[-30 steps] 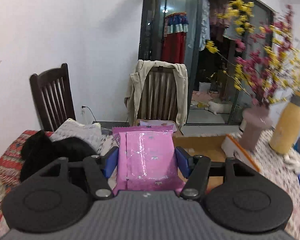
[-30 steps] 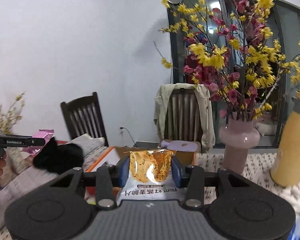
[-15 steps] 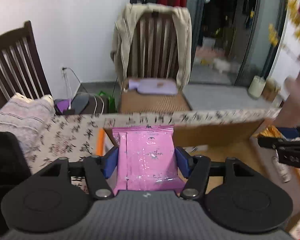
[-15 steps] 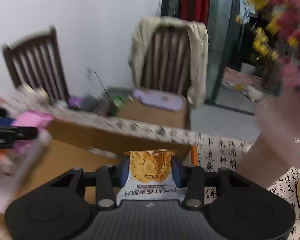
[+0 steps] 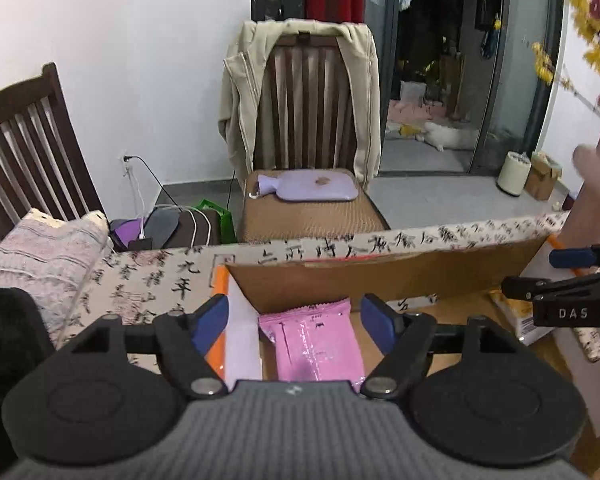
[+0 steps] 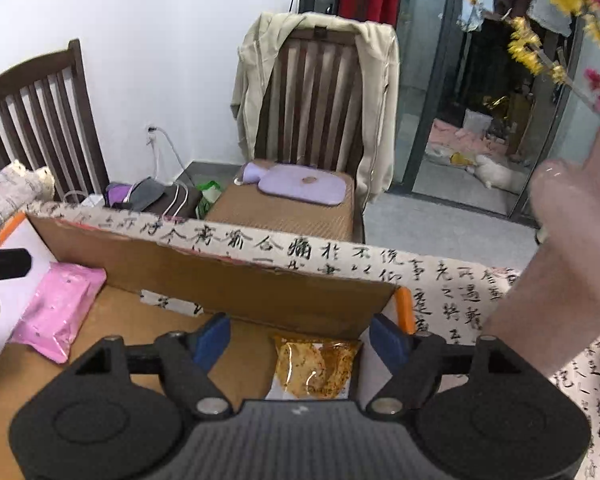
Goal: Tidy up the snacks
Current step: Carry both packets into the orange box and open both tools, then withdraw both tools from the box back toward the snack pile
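Snacks sit released: my left tongs [image 5: 294, 322] have just been opening, the glossy pink foil packet [image 5: 314, 344] lying loose between them inside the brown cardboard box [image 5: 380, 276]. My right tongs [image 6: 300, 338], also just spreading, straddle the orange crisp pouch [image 6: 314, 368]. I'd lift both straight up, clear of wrappers and box wall.

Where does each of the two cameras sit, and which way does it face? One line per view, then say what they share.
Left wrist: behind the open left gripper, angled down into the cardboard box at the pink packet; right gripper at the right edge.
Right wrist: behind the open right gripper, over the orange snack packet; the other gripper at the left edge.
Shared: box, pink packet, draped chair.
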`<action>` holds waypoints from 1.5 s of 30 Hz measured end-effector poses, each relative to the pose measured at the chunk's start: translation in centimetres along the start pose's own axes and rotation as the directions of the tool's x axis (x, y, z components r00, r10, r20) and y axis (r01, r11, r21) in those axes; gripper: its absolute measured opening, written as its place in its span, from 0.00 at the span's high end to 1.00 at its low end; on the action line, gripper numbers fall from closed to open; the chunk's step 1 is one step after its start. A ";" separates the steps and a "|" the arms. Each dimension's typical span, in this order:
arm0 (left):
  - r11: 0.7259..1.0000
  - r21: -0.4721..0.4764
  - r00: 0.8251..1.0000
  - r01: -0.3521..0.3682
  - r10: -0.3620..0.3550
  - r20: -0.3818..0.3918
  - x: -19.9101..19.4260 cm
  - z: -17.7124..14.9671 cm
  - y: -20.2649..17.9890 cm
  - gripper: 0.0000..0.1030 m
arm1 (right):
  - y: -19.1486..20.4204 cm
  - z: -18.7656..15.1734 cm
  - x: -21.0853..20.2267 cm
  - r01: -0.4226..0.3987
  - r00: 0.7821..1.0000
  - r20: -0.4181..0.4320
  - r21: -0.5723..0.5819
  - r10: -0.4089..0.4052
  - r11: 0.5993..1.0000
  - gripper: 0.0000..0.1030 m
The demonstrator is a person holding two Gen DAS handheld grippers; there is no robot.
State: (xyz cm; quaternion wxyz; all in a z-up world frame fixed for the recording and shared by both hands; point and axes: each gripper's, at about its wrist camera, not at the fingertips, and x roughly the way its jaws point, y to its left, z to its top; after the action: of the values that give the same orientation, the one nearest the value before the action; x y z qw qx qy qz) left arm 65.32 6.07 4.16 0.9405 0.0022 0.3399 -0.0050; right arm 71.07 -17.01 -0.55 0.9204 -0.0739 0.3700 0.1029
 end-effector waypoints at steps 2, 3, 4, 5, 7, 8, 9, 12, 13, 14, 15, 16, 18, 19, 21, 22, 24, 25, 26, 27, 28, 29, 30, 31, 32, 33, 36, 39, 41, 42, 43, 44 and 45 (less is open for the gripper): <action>1.000 -0.005 1.000 0.001 -0.001 0.012 -1.7 0.6 0.2 0.22 | 0.1 0.3 -1.7 -0.018 1.000 0.017 0.001 0.018 1.000 0.23; 1.000 -0.010 1.000 -0.001 0.001 0.016 -2.6 0.8 0.2 0.22 | 0.1 0.4 -2.7 -0.028 0.999 0.027 0.008 0.027 1.000 0.21; 1.000 -0.020 1.000 -0.004 0.005 0.021 -3.6 1.0 0.3 0.21 | 0.2 0.5 -3.9 -0.034 0.999 0.039 0.013 0.034 0.999 0.19; 1.000 -0.029 1.000 -0.004 0.005 0.026 -4.5 1.2 0.3 0.19 | 0.3 0.5 -4.9 -0.035 0.998 0.048 0.012 0.035 0.999 0.19; 0.999 -0.048 0.999 -0.002 0.004 0.039 -6.9 1.3 0.3 0.16 | 0.7 0.4 -7.3 -0.022 0.998 0.067 -0.002 0.022 1.000 0.18; 0.999 -0.049 0.999 -0.003 0.005 0.047 -7.9 1.3 0.1 0.15 | 0.9 0.3 -8.3 -0.020 0.997 0.076 -0.005 0.021 1.000 0.18; 0.999 -0.048 0.998 -0.004 0.007 0.057 -9.2 1.1 0.0 0.14 | 1.0 0.0 -9.5 -0.022 0.996 0.086 -0.004 0.022 1.000 0.16; 0.999 -0.044 0.996 -0.004 0.008 0.085 -13.3 0.1 -0.6 0.05 | 1.1 -1.2 -13.1 -0.025 0.993 0.113 0.011 0.024 1.000 0.14; 0.999 -0.047 0.995 -0.008 0.012 0.096 -14.9 -0.4 -0.9 0.03 | 1.2 -1.8 -14.5 -0.023 0.993 0.120 0.015 0.021 1.000 0.14; 0.999 -0.044 0.994 -0.008 0.013 0.107 -16.4 -1.1 -1.1 0.02 | 1.3 -2.4 -15.8 -0.025 0.992 0.127 0.015 0.022 1.000 0.14; 0.999 -0.044 0.993 -0.008 0.013 0.115 -18.0 -1.7 -1.3 0.02 | 1.4 -3.2 -17.2 -0.030 0.990 0.138 0.011 0.028 0.999 0.13; 0.999 -0.051 0.992 -0.010 0.016 0.126 -19.8 -2.6 -1.5 0.00 | 1.5 -4.1 -18.9 -0.036 0.988 0.153 0.006 0.035 0.999 0.12; 0.998 -0.065 0.989 -0.004 0.013 0.146 -22.9 -4.2 -1.6 0.00 | 1.4 -5.9 -22.3 -0.043 0.982 0.186 0.004 0.042 0.999 0.05; 0.997 -0.076 0.988 0.000 0.012 0.153 -24.6 -5.0 -1.7 0.00 | 1.3 -6.7 -23.9 -0.048 0.978 0.201 0.002 0.046 0.999 0.02; 0.996 -0.088 0.985 0.008 0.008 0.175 -27.7 -6.8 -1.8 0.00 | 1.0 -8.4 -27.2 -0.053 0.971 0.232 -0.001 0.051 0.999 0.02; 0.996 -0.086 0.982 0.010 0.006 0.188 -29.3 -7.8 -1.9 0.00 | 0.9 -9.3 -28.9 -0.058 0.968 0.245 -0.001 0.056 0.998 0.02; 0.998 -0.062 0.976 0.023 -0.009 0.220 -32.1 -10.4 -2.2 0.00 | 0.5 -11.1 -32.0 -0.079 0.961 0.266 -0.004 0.077 0.997 0.02; 0.998 -0.053 0.972 0.024 -0.011 0.235 -33.4 -11.9 -2.4 0.00 | 0.2 -12.2 -33.7 -0.095 0.955 0.283 -0.006 0.093 0.995 0.01; 0.999 -0.045 0.968 0.022 -0.010 0.249 -34.6 -13.6 -2.6 0.00 | 0.0 -13.3 -35.2 -0.103 0.949 0.300 -0.006 0.100 0.995 0.00; 0.999 -0.043 0.967 0.017 -0.006 0.257 -35.6 -15.2 -2.9 0.00 | -0.3 -14.6 -36.9 -0.107 0.942 0.319 -0.006 0.103 0.994 0.00; 0.999 -0.044 0.966 0.012 0.000 0.259 -36.5 -16.6 -3.1 0.00 | -0.5 -15.7 -38.1 -0.107 0.938 0.332 -0.003 0.102 0.994 0.00; 0.999 -0.044 0.964 0.012 0.000 0.265 -37.4 -18.3 -3.3 0.00 | -0.7 -17.0 -39.4 -0.107 0.935 0.340 0.003 0.100 0.994 0.00; 0.999 -0.042 0.963 0.009 0.003 0.269 -38.2 -19.8 -3.5 0.00 | -0.8 -18.1 -40.4 -0.112 0.932 0.347 0.008 0.103 0.994 0.00; 0.999 -0.039 0.962 -0.001 0.011 0.271 -39.0 -21.4 -3.7 0.00 | -0.9 -19.5 -41.5 -0.123 0.930 0.350 0.010 0.112 0.992 0.00; 0.999 -0.034 0.960 -0.010 0.019 0.278 -39.9 -23.1 -3.9 0.00 | -1.0 -20.8 -42.5 -0.132 0.928 0.353 0.014 0.118 0.991 0.00; 0.999 -0.030 0.957 -0.015 0.023 0.290 -40.7 -24.5 -4.0 0.00 | -1.1 -22.2 -43.5 -0.141 0.924 0.360 0.017 0.126 0.990 0.00; 0.998 -0.065 0.960 0.007 0.011 0.280 -42.1 -28.9 -4.1 0.00 | -1.4 -26.6 -46.2 -0.157 0.911 0.390 0.030 0.133 0.987 0.00; 0.990 -0.134 0.967 0.051 -0.015 0.255 -43.4 -33.0 -3.6 0.00 | -1.2 -31.2 -47.8 -0.151 0.911 0.396 0.051 0.119 0.987 0.00; 0.988 -0.148 0.966 0.035 0.005 0.259 -44.1 -35.5 -3.6 0.00 | -0.5 -33.7 -48.0 -0.136 0.914 0.393 0.052 0.105 0.989 0.00; 0.990 -0.136 0.963 0.023 0.014 0.268 -44.3 -36.5 -3.7 0.00 | -0.1 -35.2 -48.1 -0.133 0.913 0.395 0.054 0.101 0.990 0.00; 0.993 -0.122 0.961 0.009 0.025 0.275 -44.4 -37.5 -3.9 0.00 | 0.4 -36.7 -48.2 -0.128 0.914 0.394 0.051 0.098 0.990 0.00; 0.993 -0.115 0.960 -0.002 0.034 0.278 -44.5 -38.4 -3.9 0.00 | 1.0 -38.2 -48.1 -0.127 0.912 0.398 0.049 0.098 0.991 0.00; 0.994 -0.113 0.960 -0.011 0.042 0.278 -44.8 -39.2 -4.0 0.00 | 1.7 -39.7 -48.2 -0.129 0.910 0.404 0.054 0.097 0.990 0.00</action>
State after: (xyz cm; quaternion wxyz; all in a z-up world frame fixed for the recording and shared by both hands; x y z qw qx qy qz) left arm 5.81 2.74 2.68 0.9777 -0.0460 0.2033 0.0261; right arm 10.26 -30.32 4.52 0.9713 0.0068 0.1812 0.1542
